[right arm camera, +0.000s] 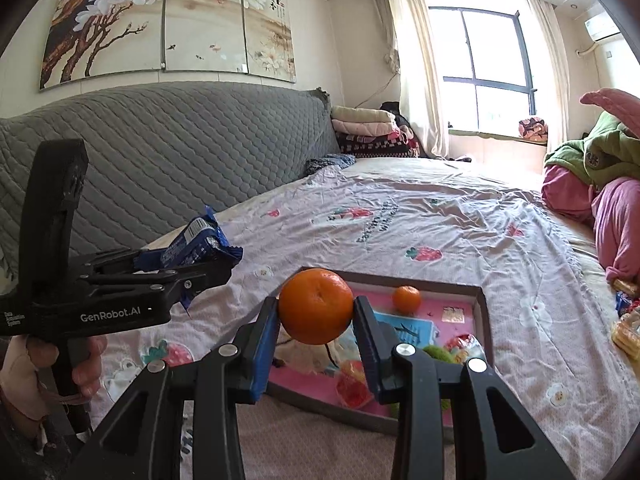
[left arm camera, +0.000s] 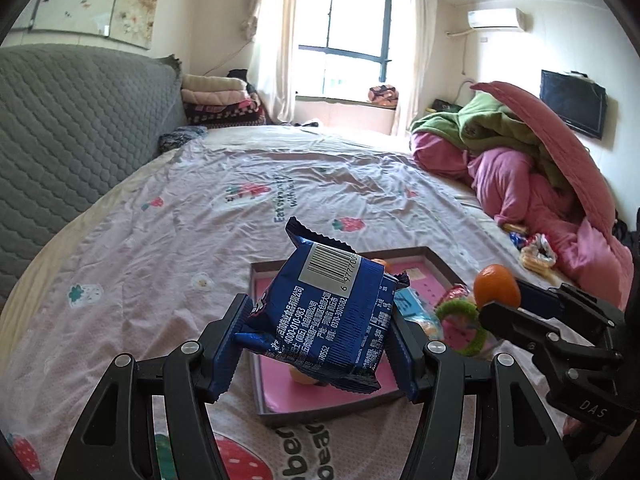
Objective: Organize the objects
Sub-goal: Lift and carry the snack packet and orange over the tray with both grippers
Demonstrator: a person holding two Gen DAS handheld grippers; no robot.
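My left gripper (left arm camera: 318,332) is shut on a blue snack packet (left arm camera: 328,312) and holds it above the near left part of a shallow box with a pink floor (left arm camera: 304,390). The packet also shows in the right wrist view (right arm camera: 196,242). My right gripper (right arm camera: 316,314) is shut on an orange mandarin (right arm camera: 316,306) above the same box (right arm camera: 482,312); it appears in the left wrist view (left arm camera: 496,286) at the right. Inside the box lie a small mandarin (right arm camera: 406,299), a light blue packet (right arm camera: 412,330), a red wrapped sweet (right arm camera: 352,386) and a green-rimmed toy (left arm camera: 460,322).
The box sits on a bed with a strawberry-print sheet (right arm camera: 400,216). A grey quilted headboard (right arm camera: 180,148) stands at the left. Pink and green quilts (left arm camera: 520,160) are heaped at the right, with loose snacks (left arm camera: 536,252) beside them.
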